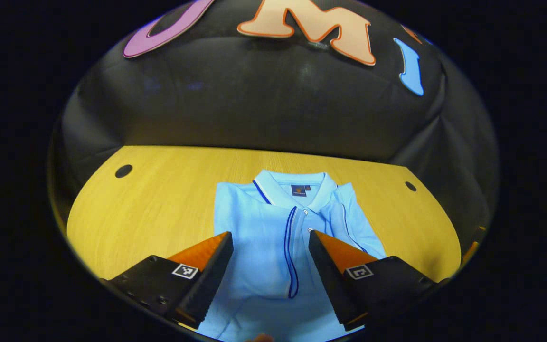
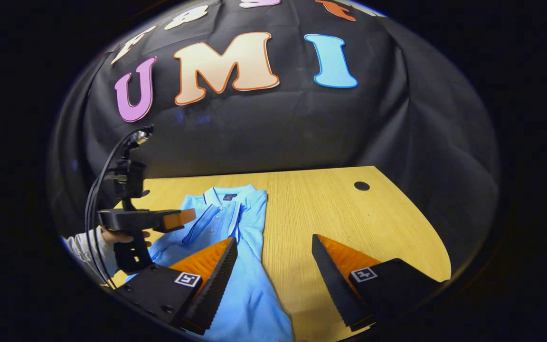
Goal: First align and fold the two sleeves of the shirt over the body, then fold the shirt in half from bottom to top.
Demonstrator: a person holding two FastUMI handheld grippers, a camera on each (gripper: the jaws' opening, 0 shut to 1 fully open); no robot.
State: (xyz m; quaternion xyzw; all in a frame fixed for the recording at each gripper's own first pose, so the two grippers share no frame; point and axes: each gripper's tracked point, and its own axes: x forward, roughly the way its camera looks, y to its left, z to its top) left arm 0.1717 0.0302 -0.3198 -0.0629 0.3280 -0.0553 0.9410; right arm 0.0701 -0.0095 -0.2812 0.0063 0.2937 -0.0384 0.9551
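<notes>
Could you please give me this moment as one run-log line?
shirt: flat on table, sleeves folded in | left gripper: open above shirt | right gripper: open over shirt's edge | bottom fold: not done

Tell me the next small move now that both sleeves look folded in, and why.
Probably lower both open tools to the shirt's near hem and pinch its corners. Both sleeves already lie over the body, the left tool hangs above the shirt's middle, and the right tool straddles its side edge on the table.
</notes>
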